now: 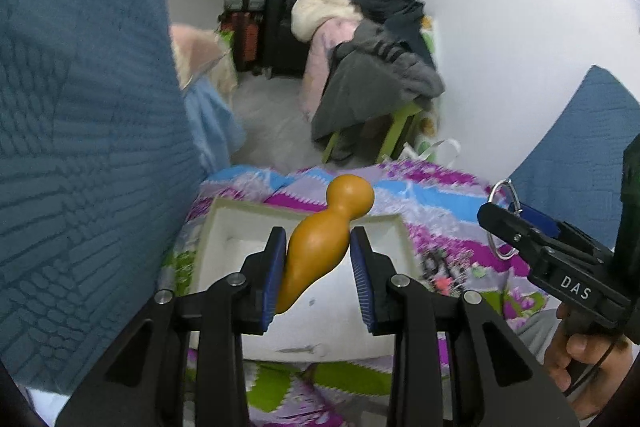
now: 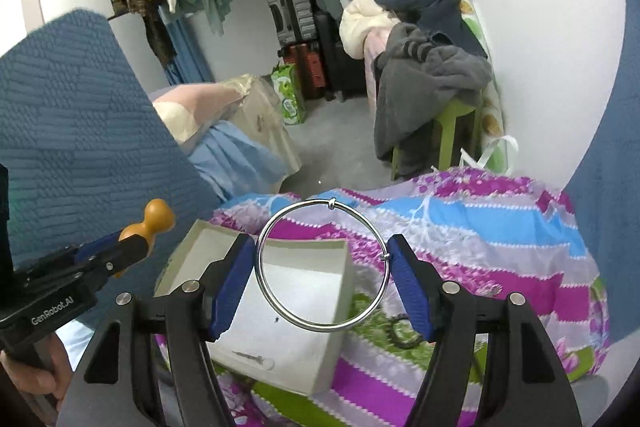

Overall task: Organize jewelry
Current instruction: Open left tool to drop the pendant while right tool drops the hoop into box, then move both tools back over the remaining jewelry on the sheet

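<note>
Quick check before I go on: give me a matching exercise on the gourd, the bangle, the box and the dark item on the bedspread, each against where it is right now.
Things:
1. orange gourd
2. silver bangle
3. white box
4. dark jewelry piece

Places:
A. lying loose on the floral bedspread, right of the box
B. clamped in the right hand-held gripper
C. open on the bedspread under both grippers
D. clamped in the left hand-held gripper

Pairs: 1-D, 2-B, 3-C, 4-A

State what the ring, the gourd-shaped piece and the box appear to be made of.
Ring: polished metal, likely; thin, silvery, mirror glints.
Gourd-shaped piece: lacquered wood or a dried gourd; smooth amber sheen.
Box: probably cardboard; matte white, thin walls.
</note>
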`<action>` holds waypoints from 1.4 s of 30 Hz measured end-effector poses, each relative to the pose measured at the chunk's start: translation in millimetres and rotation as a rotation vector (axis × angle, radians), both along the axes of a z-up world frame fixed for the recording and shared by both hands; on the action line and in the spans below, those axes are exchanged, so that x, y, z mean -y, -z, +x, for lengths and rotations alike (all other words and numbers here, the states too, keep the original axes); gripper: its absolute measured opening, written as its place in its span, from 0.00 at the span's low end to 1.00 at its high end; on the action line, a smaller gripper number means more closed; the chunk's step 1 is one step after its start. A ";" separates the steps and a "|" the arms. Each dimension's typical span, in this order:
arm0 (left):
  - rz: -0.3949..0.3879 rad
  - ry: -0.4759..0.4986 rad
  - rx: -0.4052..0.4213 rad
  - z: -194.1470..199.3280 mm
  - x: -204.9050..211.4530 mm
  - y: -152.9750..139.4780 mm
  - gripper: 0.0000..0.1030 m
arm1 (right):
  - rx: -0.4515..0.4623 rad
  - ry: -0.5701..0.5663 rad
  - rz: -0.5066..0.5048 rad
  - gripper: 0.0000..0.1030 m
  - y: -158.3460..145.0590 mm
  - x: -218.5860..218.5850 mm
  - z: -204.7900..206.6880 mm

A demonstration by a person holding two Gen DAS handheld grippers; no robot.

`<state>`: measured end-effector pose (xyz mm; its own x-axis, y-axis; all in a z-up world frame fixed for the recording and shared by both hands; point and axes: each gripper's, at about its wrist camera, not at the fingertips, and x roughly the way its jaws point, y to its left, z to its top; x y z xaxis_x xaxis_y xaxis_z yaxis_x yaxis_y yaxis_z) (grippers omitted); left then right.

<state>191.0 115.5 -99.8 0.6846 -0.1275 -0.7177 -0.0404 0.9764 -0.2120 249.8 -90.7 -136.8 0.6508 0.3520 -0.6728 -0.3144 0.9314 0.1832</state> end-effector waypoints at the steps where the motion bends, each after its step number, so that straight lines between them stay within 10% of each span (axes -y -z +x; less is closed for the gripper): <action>1: -0.003 -0.003 -0.013 1.2 -5.4 5.8 0.33 | -0.012 -0.004 -0.002 0.65 6.3 -6.1 0.3; 19: -0.021 -0.021 -0.166 13.5 -33.8 83.1 0.34 | -0.173 -0.096 -0.075 0.72 83.1 -60.2 10.6; 21: -0.019 -0.031 -0.163 12.5 -32.9 79.1 0.65 | -0.153 -0.100 -0.078 0.77 76.0 -58.2 10.0; 23: -0.020 -0.049 -0.131 8.5 -32.6 70.3 0.75 | -0.137 -0.102 -0.072 0.77 68.4 -53.8 9.4; 42: -0.029 -0.045 0.092 -24.0 22.3 -26.2 0.75 | 0.104 -0.127 -0.018 0.77 -24.7 23.1 -26.8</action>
<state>167.0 93.2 -73.6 0.7530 -0.1151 -0.6479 -0.0631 0.9674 -0.2452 222.9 -113.8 -112.1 0.6679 0.4245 -0.6113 -0.4467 0.8856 0.1270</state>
